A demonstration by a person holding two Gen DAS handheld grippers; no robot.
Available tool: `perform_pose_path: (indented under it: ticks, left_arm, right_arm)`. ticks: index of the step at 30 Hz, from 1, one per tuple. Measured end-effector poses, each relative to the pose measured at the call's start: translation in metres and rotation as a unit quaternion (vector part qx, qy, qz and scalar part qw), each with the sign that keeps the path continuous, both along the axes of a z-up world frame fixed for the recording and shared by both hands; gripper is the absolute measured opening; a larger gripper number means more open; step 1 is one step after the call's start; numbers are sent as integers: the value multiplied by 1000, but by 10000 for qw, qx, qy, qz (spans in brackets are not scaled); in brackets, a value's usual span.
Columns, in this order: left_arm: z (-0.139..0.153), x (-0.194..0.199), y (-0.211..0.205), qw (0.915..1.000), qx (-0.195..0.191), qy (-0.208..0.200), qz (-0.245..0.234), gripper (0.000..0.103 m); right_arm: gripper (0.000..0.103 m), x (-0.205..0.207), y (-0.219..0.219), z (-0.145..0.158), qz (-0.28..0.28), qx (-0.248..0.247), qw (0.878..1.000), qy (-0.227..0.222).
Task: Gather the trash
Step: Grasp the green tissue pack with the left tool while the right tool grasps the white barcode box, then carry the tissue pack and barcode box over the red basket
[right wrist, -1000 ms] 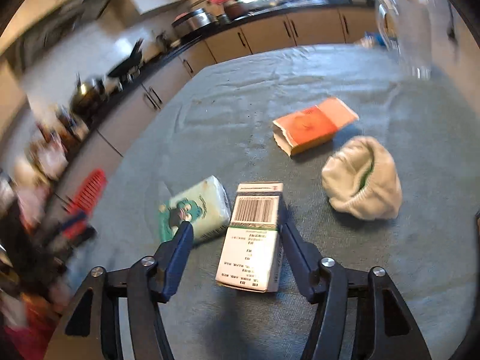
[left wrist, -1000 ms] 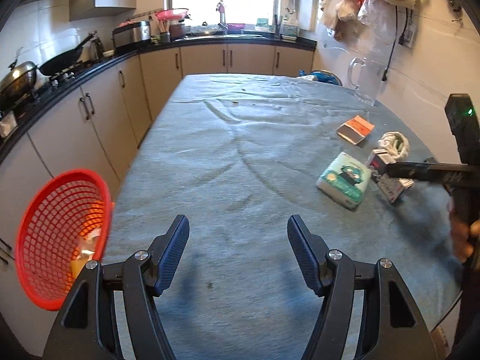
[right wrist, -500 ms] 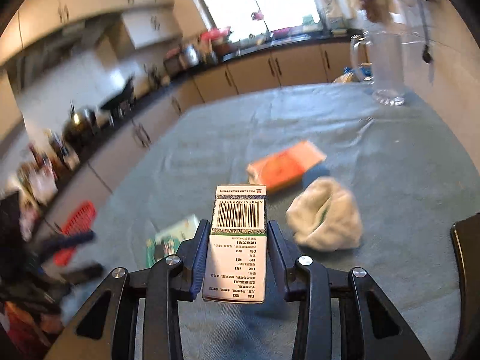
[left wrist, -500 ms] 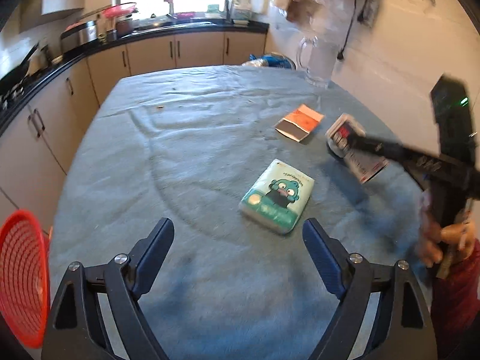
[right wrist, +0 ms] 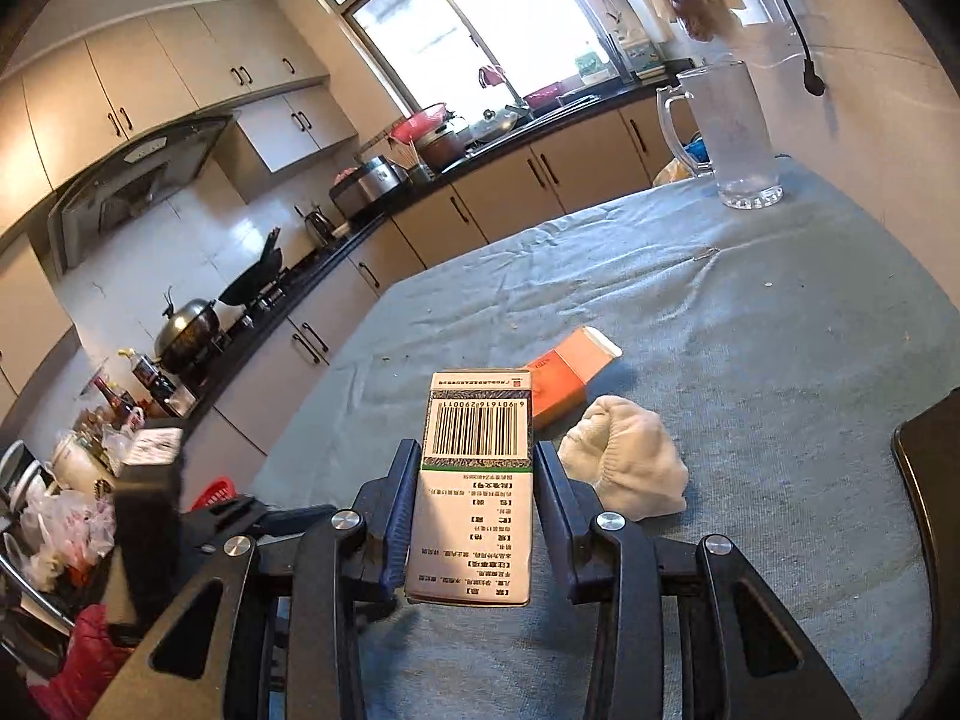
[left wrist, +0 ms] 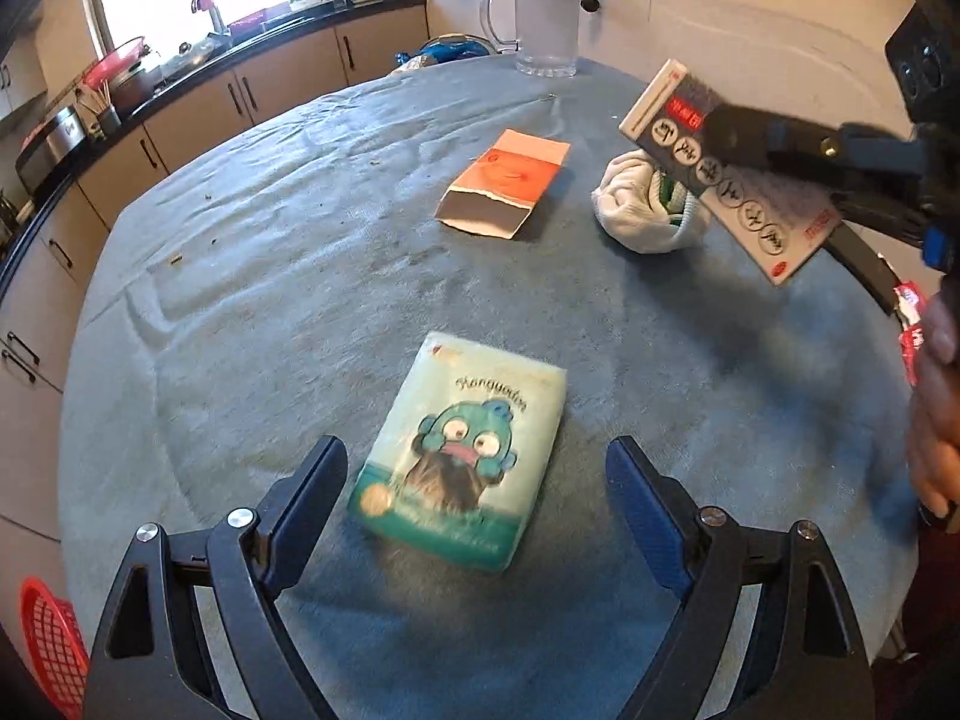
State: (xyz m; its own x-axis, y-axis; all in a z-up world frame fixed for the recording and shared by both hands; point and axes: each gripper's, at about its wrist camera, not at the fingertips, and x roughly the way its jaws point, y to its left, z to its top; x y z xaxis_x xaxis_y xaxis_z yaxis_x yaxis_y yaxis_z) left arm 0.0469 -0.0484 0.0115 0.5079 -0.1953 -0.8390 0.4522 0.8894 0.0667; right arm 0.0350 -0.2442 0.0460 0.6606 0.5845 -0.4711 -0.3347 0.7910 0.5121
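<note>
Only the left wrist view shows the tissue pack (left wrist: 462,450) on the worktop (left wrist: 270,312), now between the widened, empty left hand-held gripper (left wrist: 477,474); the right hand-held gripper (right wrist: 477,480) has clamped and lifted the barcoded box (right wrist: 474,480).

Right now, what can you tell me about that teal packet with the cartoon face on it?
The teal packet is a soft, plastic-wrapped pack, pale on top and darker teal below, printed with a wide-eyed cartoon creature. It lies flat and slightly skewed on the grey-blue cloth of the table. The left tongs are open on either side of its near end, not touching it.
</note>
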Motion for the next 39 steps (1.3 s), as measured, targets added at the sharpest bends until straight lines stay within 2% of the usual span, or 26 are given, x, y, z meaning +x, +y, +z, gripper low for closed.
perform_pose_path:
  ticks: [1, 3, 6, 13, 16, 21, 31, 39]
  left_arm:
    - [-1, 0, -1, 10000, 11, -1, 7, 83]
    - [-4, 0, -3, 10000, 63, 12, 65, 54]
    - [-3, -2, 1, 9997, -29, -38, 259, 50]
    - [6, -28, 27, 9953, -535, -288, 752, 48]
    - [18, -49, 43, 9906, -692, -580, 1030, 48]
    - [33, -74, 61, 9837, -679, -1005, 1328, 48]
    - [44, -101, 92, 9750, -811, -1216, 1671, 48]
    - [49, -115, 117, 9697, -888, -1320, 1854, 48]
  right_arm:
    - [41, 0, 0, 0, 7, 5, 10000, -2]
    - [41, -1, -2, 0, 19, 29, 10000, -26]
    - [41, -1, 0, -1, 59, 26, 10000, -34]
    - [41, -4, 12, 1, 202, -227, 9994, -181]
    - [41, -6, 22, 2, 315, -406, 9983, -267]
    - [41, -9, 32, 1, 455, -623, 9963, -376]
    - [41, -17, 49, 0, 607, -622, 9959, -258]
    - [41, -46, 91, 3, 982, -600, 9931, -217]
